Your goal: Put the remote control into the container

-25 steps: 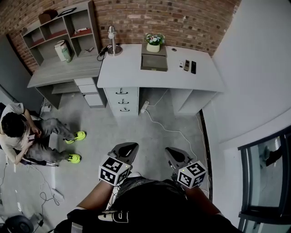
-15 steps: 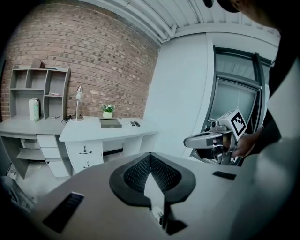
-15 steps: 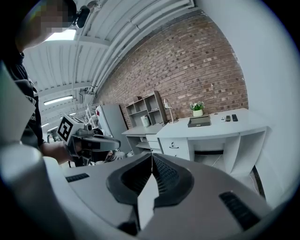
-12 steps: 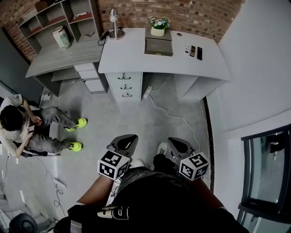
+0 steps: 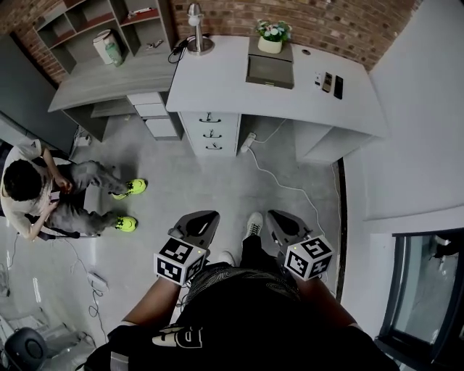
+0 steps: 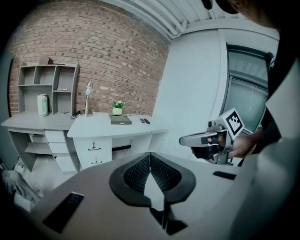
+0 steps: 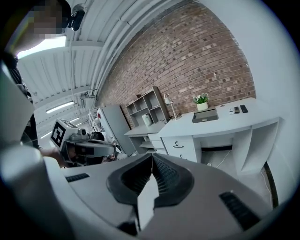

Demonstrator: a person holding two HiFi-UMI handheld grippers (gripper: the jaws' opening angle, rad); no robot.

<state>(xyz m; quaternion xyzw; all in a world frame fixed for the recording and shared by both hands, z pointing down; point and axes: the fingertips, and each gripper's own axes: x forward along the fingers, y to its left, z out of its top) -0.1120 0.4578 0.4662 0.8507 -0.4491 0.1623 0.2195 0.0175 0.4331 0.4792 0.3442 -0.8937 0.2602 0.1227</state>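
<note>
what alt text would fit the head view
A person stands holding a left hand-held gripper and a right hand-held gripper, both shut and empty, facing a white desk by a brick wall. On the desk sit a grey container and three remote controls. Another person sits at left.

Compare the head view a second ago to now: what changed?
The person has stepped toward the white desk: it shows slightly larger, and a shoe now shows between the claws. Nothing was gripped or released. The left claw and right claw stay shut and empty, held low; the remotes still lie on the desk, right of the container.
</note>
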